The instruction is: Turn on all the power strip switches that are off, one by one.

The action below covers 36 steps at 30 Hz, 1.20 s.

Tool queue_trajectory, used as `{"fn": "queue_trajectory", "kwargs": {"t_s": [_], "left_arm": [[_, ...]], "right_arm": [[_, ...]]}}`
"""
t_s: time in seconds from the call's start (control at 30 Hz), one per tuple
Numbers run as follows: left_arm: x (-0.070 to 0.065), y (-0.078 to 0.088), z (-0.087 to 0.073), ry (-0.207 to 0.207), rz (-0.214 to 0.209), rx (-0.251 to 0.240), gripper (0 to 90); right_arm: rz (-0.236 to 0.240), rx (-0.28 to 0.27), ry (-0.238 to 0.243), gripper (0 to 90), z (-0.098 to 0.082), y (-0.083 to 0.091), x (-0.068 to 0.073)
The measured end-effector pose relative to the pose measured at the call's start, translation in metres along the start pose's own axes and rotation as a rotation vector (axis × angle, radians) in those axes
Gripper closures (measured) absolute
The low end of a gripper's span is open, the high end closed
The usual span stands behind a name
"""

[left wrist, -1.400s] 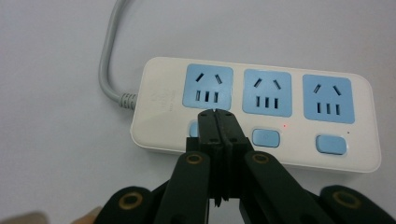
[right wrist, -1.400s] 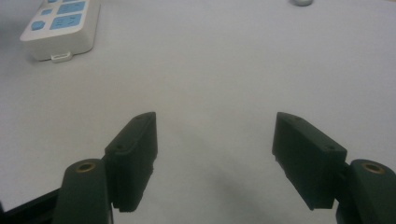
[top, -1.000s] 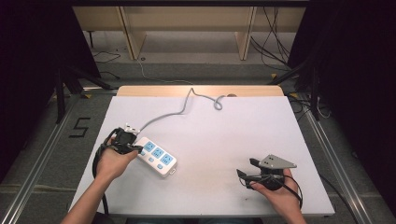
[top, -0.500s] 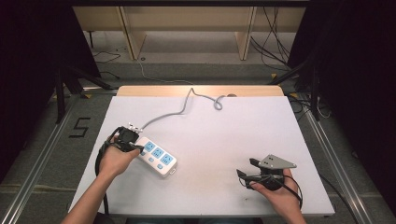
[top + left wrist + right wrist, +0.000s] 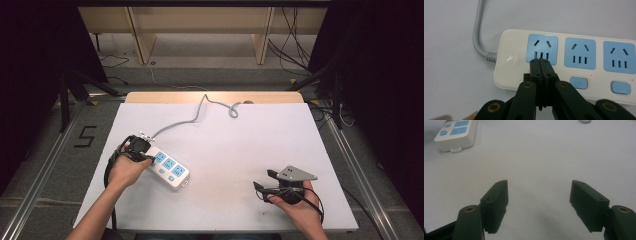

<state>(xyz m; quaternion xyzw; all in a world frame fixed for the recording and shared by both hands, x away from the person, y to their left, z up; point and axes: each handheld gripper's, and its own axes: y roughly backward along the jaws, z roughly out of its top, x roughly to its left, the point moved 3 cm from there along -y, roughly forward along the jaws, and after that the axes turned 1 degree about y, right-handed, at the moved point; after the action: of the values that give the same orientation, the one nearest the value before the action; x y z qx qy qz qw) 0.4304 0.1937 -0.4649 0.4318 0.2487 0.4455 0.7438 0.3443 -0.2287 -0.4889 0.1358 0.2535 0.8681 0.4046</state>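
Pressing shut-jawed left gripper on power strip near first socket; one switch light on, right gripper wide, idle.

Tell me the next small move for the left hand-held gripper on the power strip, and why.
Probably press down: the left hand-held gripper is shut, tips over the end switch of the power strip; a red light glows by the next switch, none by the third.
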Motion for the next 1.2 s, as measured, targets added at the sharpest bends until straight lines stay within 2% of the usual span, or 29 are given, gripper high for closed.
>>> {"fn": "queue_trajectory", "kwargs": {"t_s": [1.2], "left_arm": [[-0.0012,-0.0036,-0.0004,-0.01,0.007,0.017,89.8]], "right_arm": [[-0.004,0.003,0.005,32.3,-0.0002,-0.0005,0.0004]]}}
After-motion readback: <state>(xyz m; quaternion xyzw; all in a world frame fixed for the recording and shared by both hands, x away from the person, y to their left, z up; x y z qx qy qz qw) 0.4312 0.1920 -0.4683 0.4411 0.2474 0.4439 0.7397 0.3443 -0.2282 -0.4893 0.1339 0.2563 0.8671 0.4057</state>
